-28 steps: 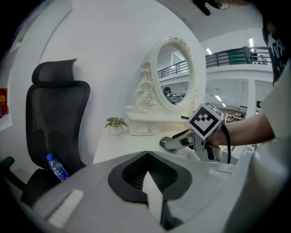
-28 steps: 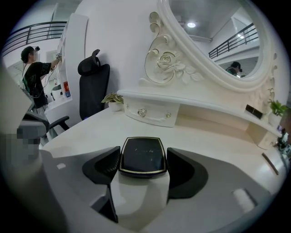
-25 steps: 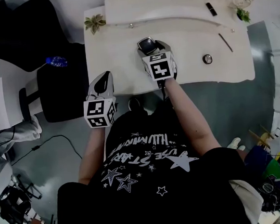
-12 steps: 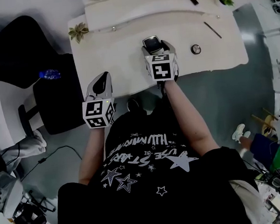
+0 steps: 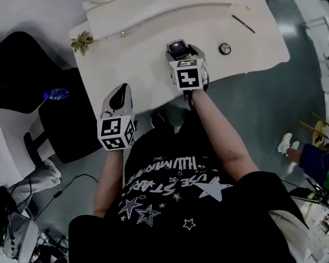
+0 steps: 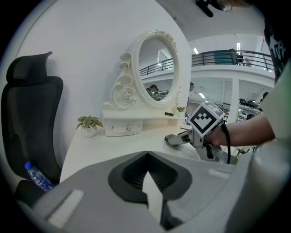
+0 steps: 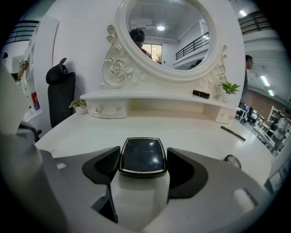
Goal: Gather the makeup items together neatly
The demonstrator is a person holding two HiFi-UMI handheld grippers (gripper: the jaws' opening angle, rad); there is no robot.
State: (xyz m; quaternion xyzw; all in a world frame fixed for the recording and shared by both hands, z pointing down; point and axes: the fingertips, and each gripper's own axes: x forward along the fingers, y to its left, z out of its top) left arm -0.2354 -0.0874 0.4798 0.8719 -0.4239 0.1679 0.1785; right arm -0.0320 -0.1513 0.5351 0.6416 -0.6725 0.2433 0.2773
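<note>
Right claw [image 7: 142, 167] pinches compact [image 7: 142, 154]; left claw [image 6: 146, 158] pressed together — only its view tells.

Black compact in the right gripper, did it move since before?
Yes. The black compact, held by the right gripper, went away from the potted plant toward the round case.
</note>
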